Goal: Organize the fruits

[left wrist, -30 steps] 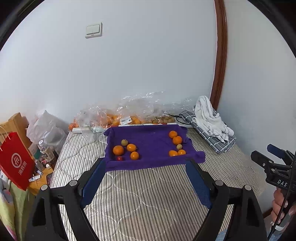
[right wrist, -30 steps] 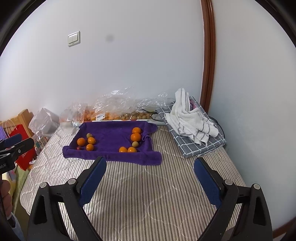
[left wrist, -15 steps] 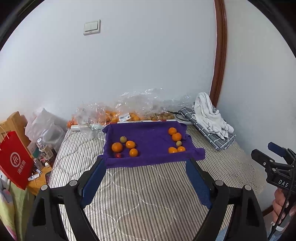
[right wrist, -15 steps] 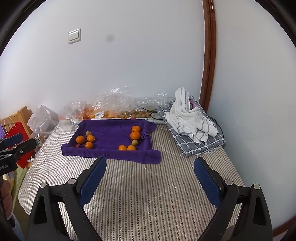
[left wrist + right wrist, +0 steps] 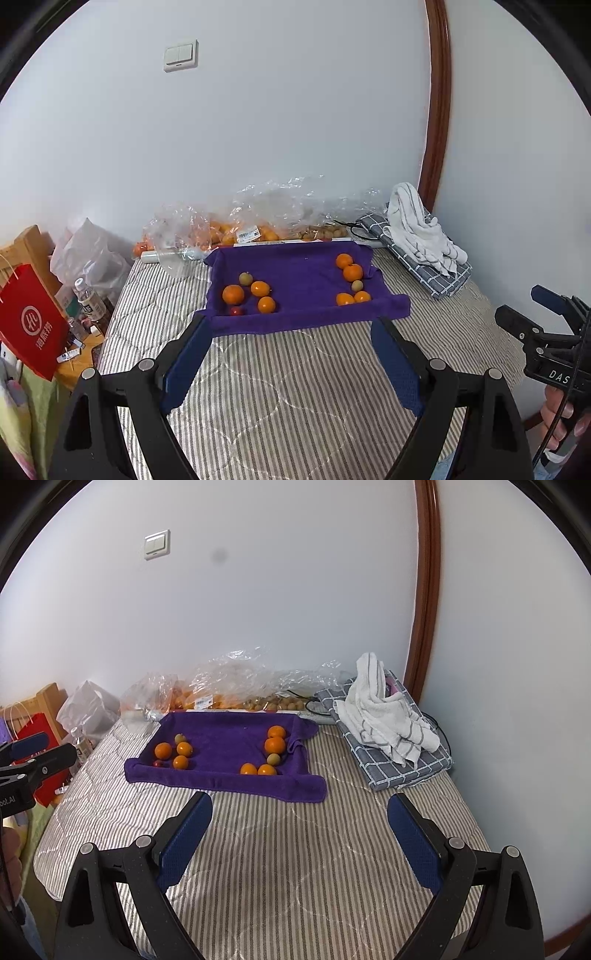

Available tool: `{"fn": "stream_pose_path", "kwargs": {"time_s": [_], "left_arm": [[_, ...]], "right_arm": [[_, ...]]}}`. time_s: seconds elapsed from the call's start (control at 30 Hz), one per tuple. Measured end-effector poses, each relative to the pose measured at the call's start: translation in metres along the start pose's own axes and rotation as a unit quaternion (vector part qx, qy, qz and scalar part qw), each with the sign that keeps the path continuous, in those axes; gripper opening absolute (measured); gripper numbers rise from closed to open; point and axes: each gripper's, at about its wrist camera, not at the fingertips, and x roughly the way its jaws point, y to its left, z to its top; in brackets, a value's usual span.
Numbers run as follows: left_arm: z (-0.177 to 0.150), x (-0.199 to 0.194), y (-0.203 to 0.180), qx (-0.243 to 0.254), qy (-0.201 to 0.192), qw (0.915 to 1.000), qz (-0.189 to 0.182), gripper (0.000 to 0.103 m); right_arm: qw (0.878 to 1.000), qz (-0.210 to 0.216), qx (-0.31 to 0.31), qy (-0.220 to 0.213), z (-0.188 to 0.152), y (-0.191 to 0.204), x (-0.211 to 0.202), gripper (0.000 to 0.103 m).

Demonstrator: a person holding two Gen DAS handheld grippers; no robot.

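A purple towel [image 5: 299, 291] [image 5: 225, 746] lies on a striped mattress [image 5: 295, 387]. On its left side sit three oranges [image 5: 233, 294], a small green-brown fruit [image 5: 245, 278] and a small red fruit [image 5: 236, 311]. On its right side sit several oranges [image 5: 352, 272] [image 5: 274, 745] and a small green-brown fruit [image 5: 357, 285]. My left gripper [image 5: 291, 328] is open and empty, hovering above the mattress short of the towel's near edge. My right gripper [image 5: 299, 805] is open and empty, also short of the towel; it shows at the right edge of the left wrist view [image 5: 524, 314].
Clear plastic bags of oranges and small brown fruits [image 5: 258, 225] line the wall behind the towel. A white towel on a folded grey checked cloth [image 5: 391, 723] lies at the right. A red paper bag [image 5: 33, 321], a bottle [image 5: 86, 299] and clutter stand left of the bed.
Both grippers have risen and pulled back slightly, so the towel and fruit sit a little lower and farther in view. Both stay open and empty.
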Motion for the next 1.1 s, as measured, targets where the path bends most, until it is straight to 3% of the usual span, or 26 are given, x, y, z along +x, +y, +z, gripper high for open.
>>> {"fn": "stream_pose_path", "kwargs": {"time_s": [0.77, 1.1], "left_arm": [[-0.002, -0.001, 0.003, -0.003, -0.005, 1.0, 0.007, 0.087], [0.002, 0.002, 0.015, -0.013, -0.009, 0.9998, 0.016, 0.087]], "right_arm": [[1.0, 0.016, 0.003, 0.013, -0.003, 0.005, 0.012, 0.095], [1.0, 0.016, -0.025, -0.007, -0.001, 0.025, 0.014, 0.095]]}}
